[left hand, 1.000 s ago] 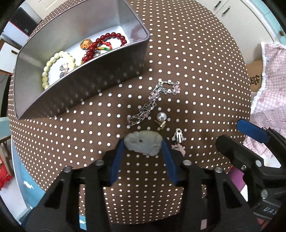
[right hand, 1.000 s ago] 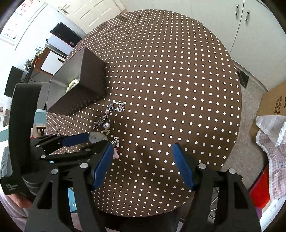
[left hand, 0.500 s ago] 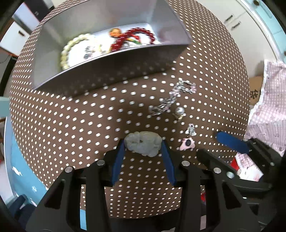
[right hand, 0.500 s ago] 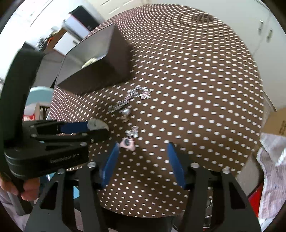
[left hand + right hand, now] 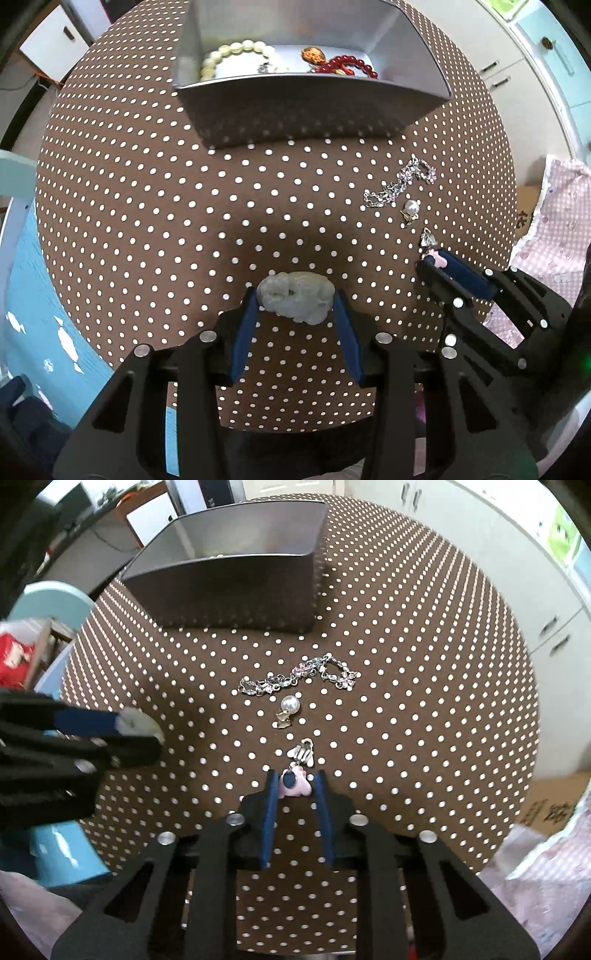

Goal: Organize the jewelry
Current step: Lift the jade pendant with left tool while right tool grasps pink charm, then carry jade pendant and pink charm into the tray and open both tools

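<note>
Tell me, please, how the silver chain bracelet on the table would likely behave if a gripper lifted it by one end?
The silver chain bracelet lies in a loose curve of small links, so it would probably hang limp and swing. Its thin links look light. Pinched at one end, it might slip out.

You are working in bright, even daylight; both views are well exposed. Soft shadows fall on the dotted tablecloth (image 5: 147,192) under and just ahead of each gripper, and the tin box (image 5: 236,587) shades the cloth along its near wall. Inside, the tin's metal walls give a pale sheen. Fisheye bending curves the table edge and darkens the corners. Your left gripper (image 5: 140,725), at the left of the right view, is blurred; the centre stays sharp.
</note>
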The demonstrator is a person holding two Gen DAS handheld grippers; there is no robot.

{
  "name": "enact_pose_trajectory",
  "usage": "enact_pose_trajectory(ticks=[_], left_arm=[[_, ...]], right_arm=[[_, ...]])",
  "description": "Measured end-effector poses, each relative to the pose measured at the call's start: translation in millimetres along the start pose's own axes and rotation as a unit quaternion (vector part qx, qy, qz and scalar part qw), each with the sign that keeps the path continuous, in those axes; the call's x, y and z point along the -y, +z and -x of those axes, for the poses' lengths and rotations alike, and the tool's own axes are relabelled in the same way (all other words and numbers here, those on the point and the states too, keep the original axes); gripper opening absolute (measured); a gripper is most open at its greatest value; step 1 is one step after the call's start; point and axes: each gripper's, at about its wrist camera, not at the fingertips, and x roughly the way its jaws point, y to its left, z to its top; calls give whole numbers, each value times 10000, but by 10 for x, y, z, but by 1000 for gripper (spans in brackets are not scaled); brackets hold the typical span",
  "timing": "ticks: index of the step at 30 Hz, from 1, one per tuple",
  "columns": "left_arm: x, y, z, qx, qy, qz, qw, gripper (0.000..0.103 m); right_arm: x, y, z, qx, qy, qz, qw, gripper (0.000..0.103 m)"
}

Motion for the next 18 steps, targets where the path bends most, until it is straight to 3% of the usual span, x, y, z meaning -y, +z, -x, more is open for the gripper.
enact_pose_trajectory(ticks=[1,2,6,13,18], left_arm=[[-121,-51,64,26,-32,17,10000,41],[-361,-129,203,48,-61,31,10000,41],[-596,-189,343,148,-142,84,9998,41],[-839,-386,636,277,-238,212,9991,41],[-904,-262,938,486,-357,270,9978,41]], right_arm=[[11,-1,-2,7,-53,-71,10000,8],[22,-4,-2,-2,3,-154,9999,7],[67,-1,-8,4,127,-347,9993,6],[175,78,118,116,364,-647,9972,6],[306,228,340,326,460,-700,9960,6]])
